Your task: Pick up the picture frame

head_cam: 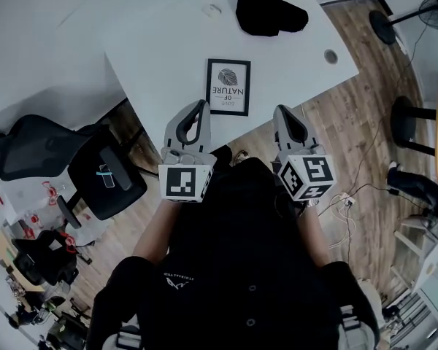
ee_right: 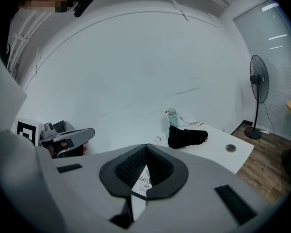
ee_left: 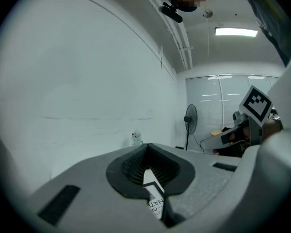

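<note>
**Frame not picked up yet**

One white surface (head_cam: 160, 42) lies ahead of my tongs. One black cloth (head_cam: 270, 12) sits far past them. One picture frame (head_cam: 228, 87) lies flat just ahead, between the two. My left tongs (head_cam: 198, 114) and right tongs (head_cam: 283, 119) are both closed, empty. I think reaching and grabbing are left.

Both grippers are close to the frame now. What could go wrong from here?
1. The left gripper and right gripper are both shut, and the picture frame lies flat on the table; going in closed would likely just shove it.
2. The frame sits near the table's front edge, so a push toward the person might slide it off.
</note>
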Demonstrator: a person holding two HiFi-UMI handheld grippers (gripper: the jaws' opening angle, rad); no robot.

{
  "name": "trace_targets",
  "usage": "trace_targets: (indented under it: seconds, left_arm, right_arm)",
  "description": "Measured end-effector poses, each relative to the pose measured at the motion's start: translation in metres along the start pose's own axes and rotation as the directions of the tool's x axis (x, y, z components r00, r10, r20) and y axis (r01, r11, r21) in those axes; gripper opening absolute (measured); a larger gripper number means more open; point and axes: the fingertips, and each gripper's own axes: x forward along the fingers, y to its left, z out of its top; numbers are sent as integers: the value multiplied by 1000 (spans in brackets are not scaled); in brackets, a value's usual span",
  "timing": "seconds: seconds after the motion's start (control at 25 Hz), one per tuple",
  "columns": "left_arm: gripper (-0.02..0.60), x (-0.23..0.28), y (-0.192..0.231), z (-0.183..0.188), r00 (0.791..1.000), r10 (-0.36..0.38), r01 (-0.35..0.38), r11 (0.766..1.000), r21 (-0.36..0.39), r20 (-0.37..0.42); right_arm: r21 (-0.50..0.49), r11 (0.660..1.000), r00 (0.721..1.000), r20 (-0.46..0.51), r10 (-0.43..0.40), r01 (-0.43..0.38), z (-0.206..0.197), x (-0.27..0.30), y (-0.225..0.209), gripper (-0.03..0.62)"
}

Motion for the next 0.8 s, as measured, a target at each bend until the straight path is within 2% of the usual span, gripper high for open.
trace_targets:
  seconds: [0.2, 0.4, 0.56, 0.68, 0.8]
  left_arm:
    - [6, 14, 14, -15, 999, -17, 16, 1000, -17, -45]
    - [6, 36, 28, -61, 985, -33, 25, 998, -52, -171]
    - [6, 51, 36, -90, 970, -34, 21, 998, -58, -239]
    - [6, 59, 39, -116, 953, -51, 26, 996, -88, -297]
    - [8, 66, 39, -153, 917, -105, 29, 980, -198, -385]
  right_arm:
    - [22, 1000, 998, -64, -18, 20, -14, 29, 0, -2]
    - [42, 998, 985, -171, -31, 39, -45, 66, -8, -2]
    - [57, 997, 971, -234, -40, 55, -63, 89, -13, -2]
    - [69, 995, 962, -270, -46, 67, -76, 102, -15, -2]
    - [82, 994, 951, -304, -49, 77, -92, 113, -17, 4]
